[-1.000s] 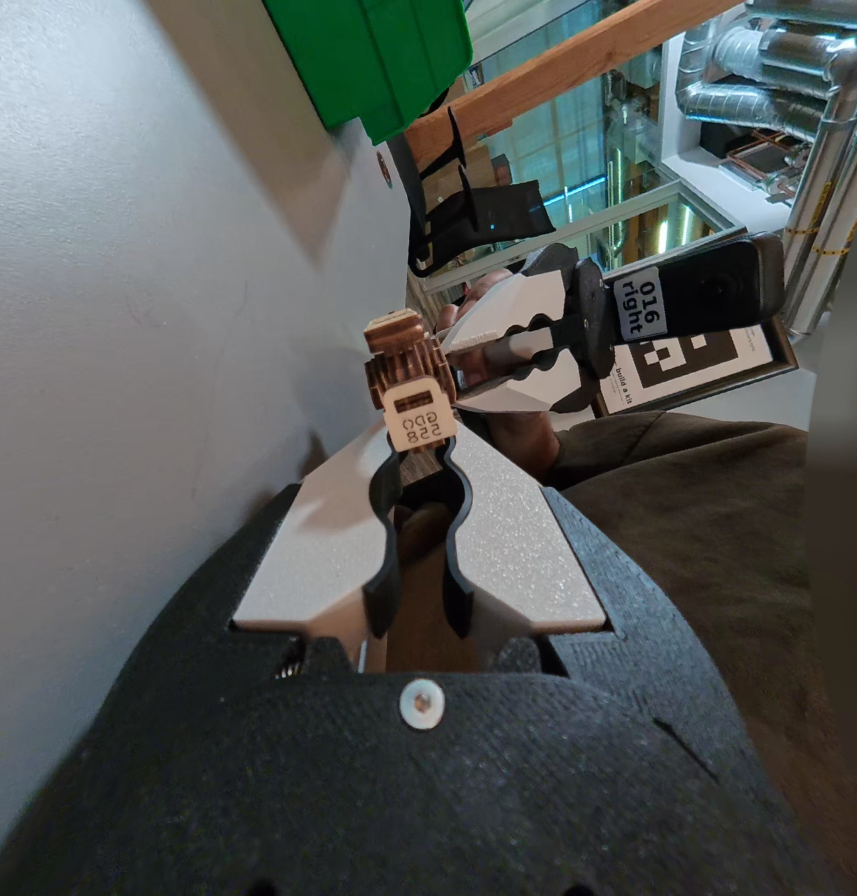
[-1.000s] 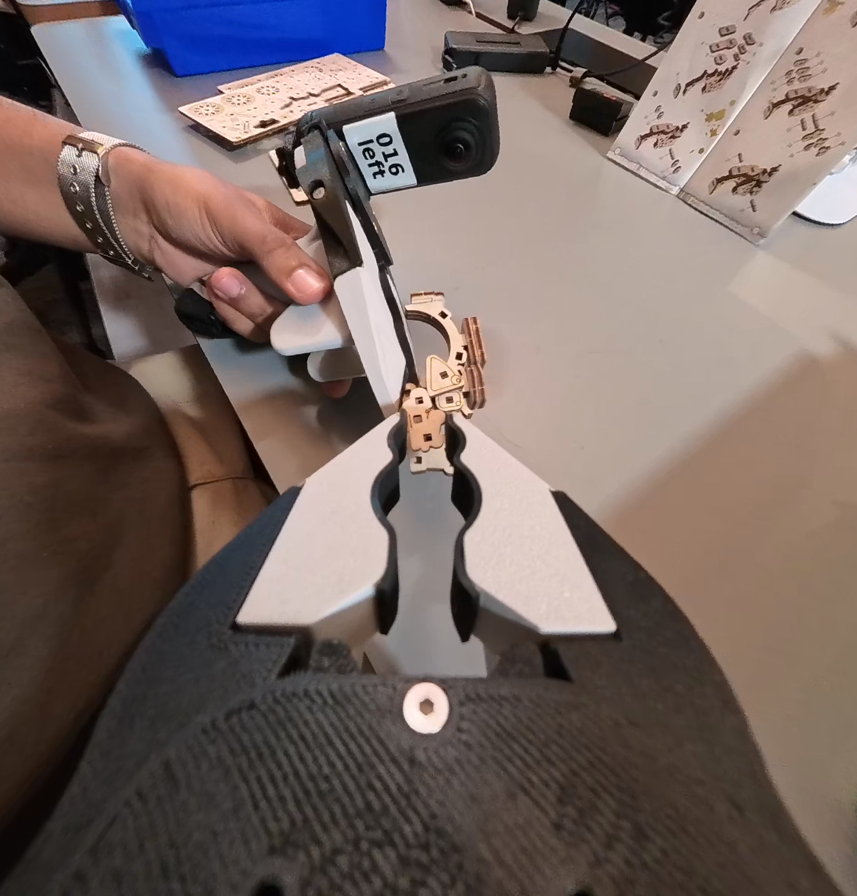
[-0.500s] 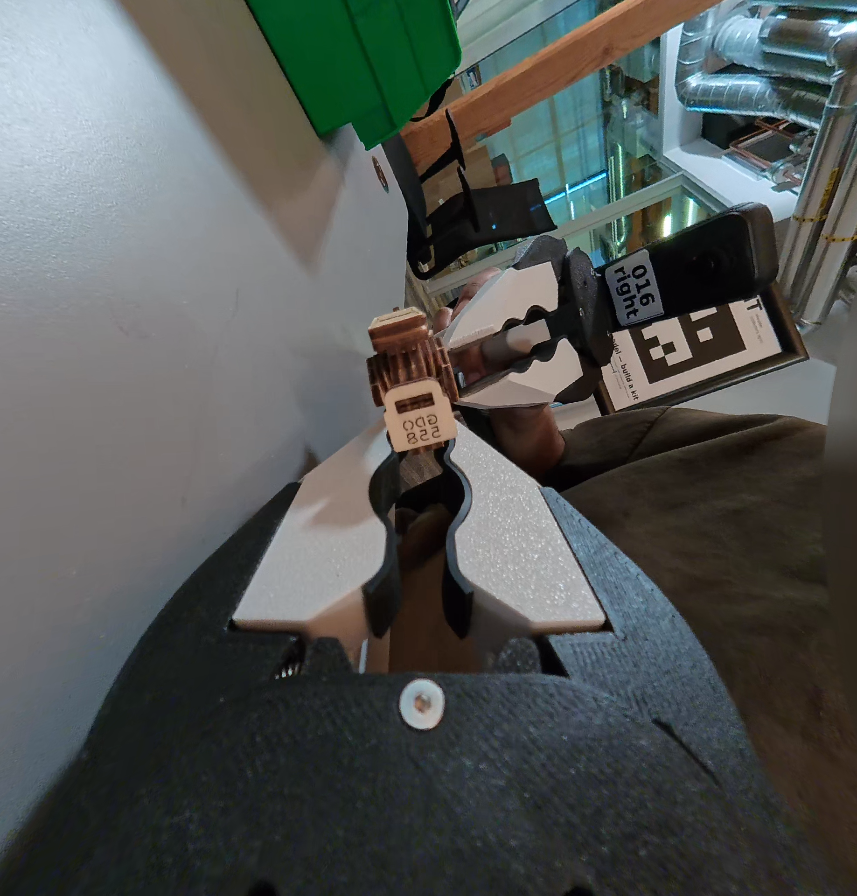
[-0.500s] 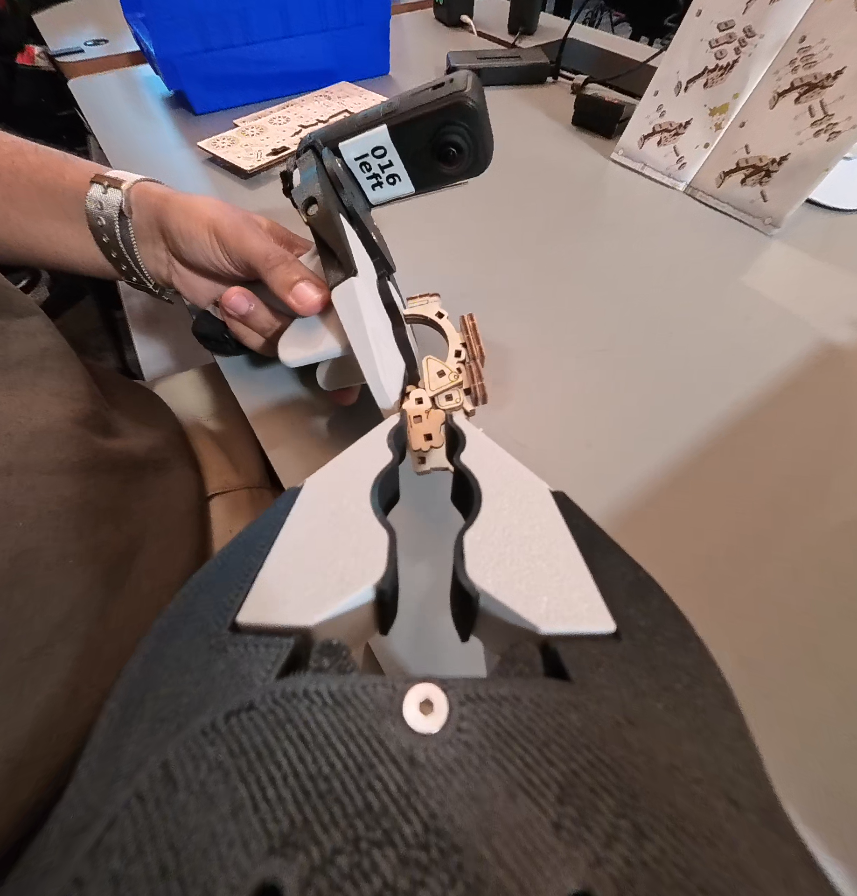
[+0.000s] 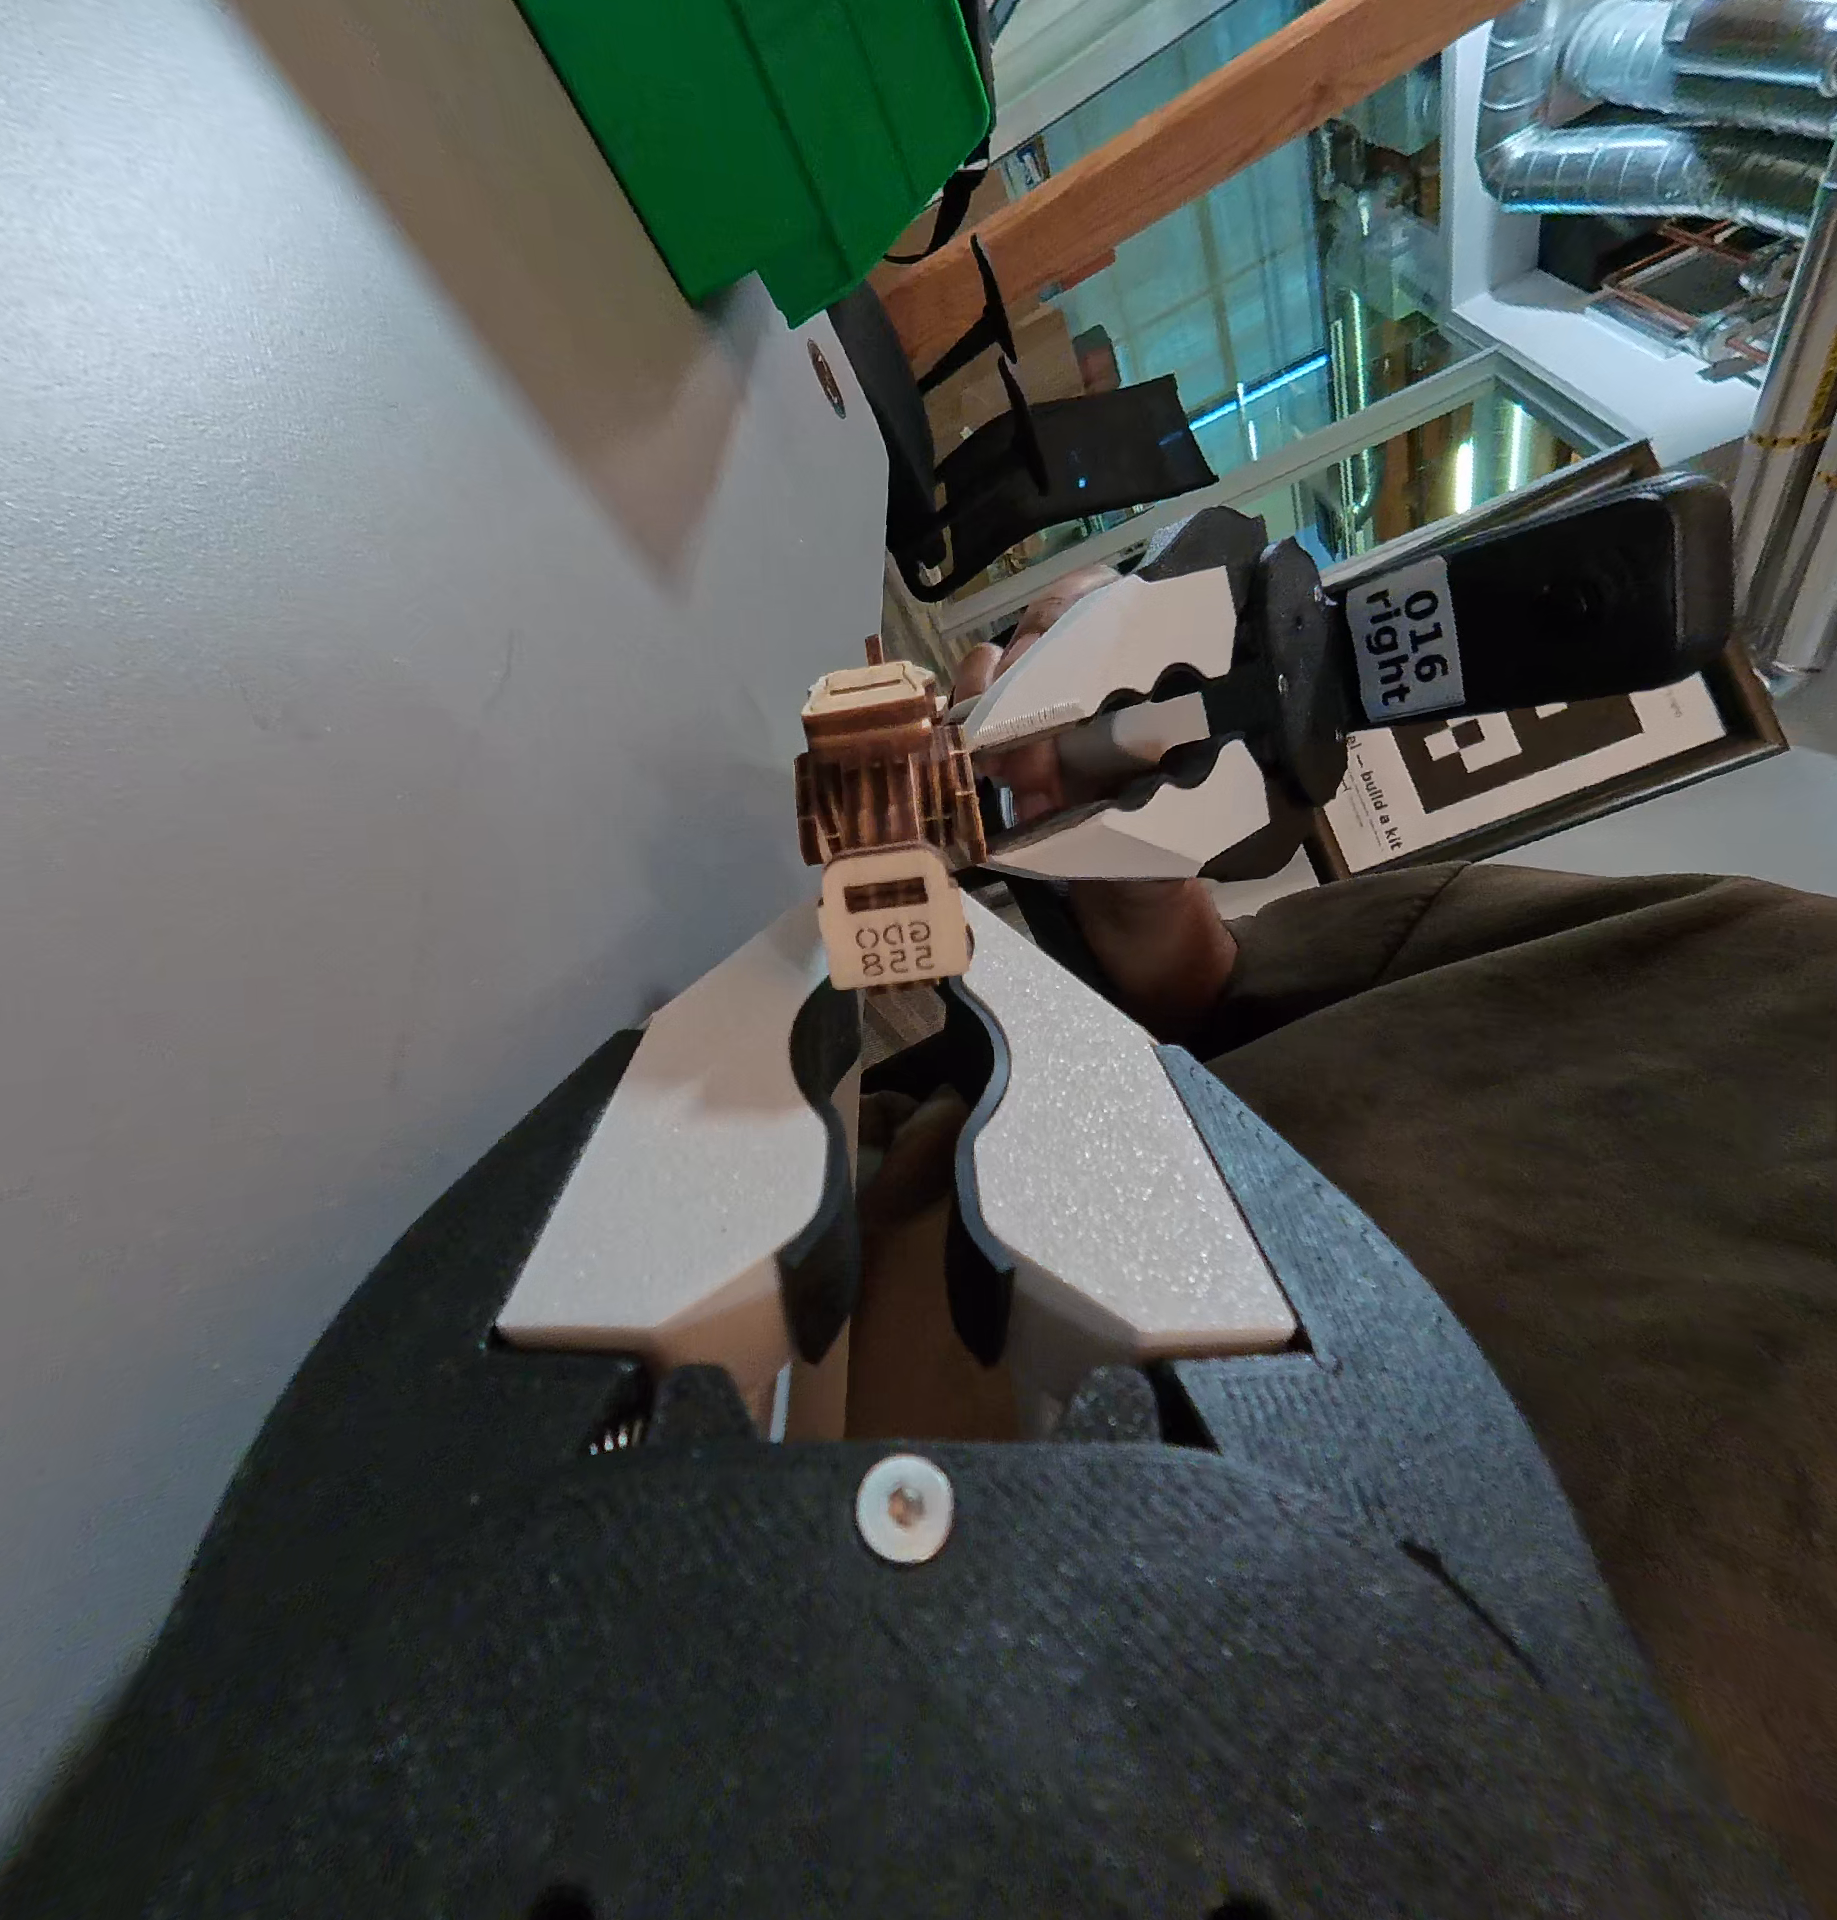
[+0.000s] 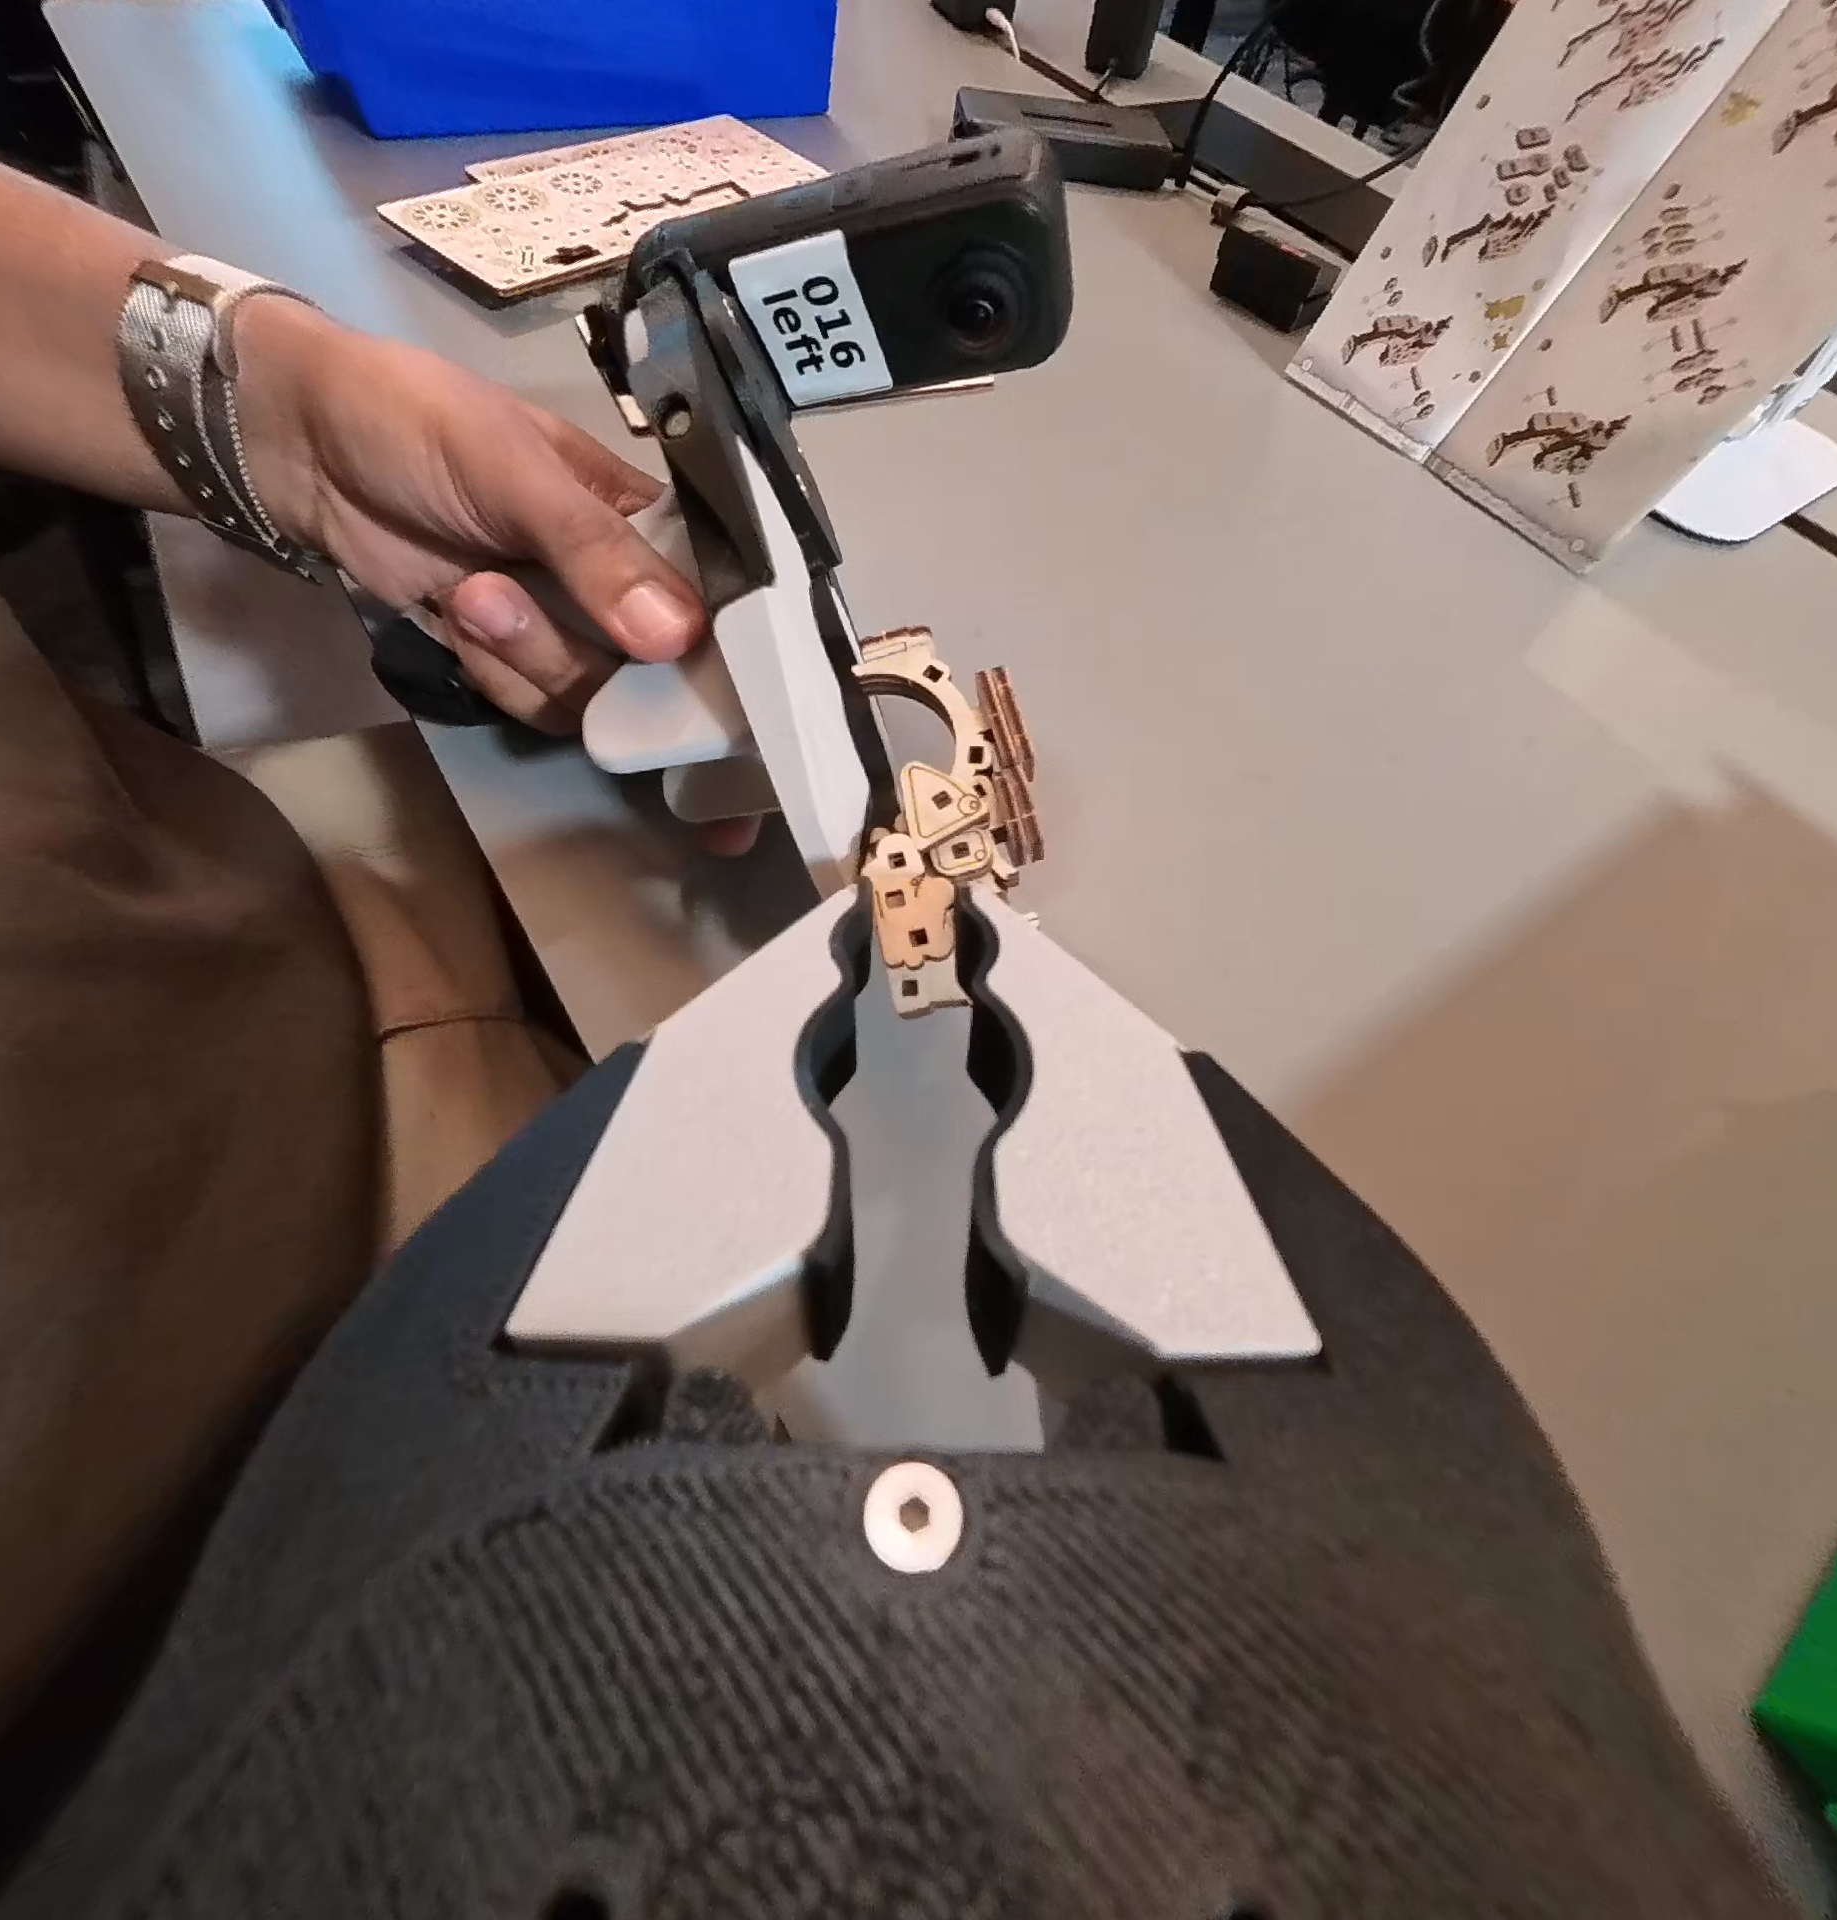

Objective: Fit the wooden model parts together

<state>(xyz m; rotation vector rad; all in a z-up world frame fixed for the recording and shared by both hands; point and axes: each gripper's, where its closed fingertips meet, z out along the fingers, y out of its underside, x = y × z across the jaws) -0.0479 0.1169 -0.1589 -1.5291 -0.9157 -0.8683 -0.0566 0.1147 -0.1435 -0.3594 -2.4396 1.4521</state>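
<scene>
Wooden model (image 5: 886, 790) hangs in the air above the grey table (image 6: 1309, 727), caught between both tools — the left gripper (image 5: 898, 971) is closed on its pale flat end plate, the right gripper (image 6: 919, 935) closed on a small pale part at the model's near side. Beyond the model on the table lie flat wooden part sheets (image 6: 581, 223), with a blue bin (image 6: 571, 52) behind them. Farther right of the model stands an instruction sheet (image 6: 1579, 239); a green bin (image 5: 768, 135) sits at the table's edge.
</scene>
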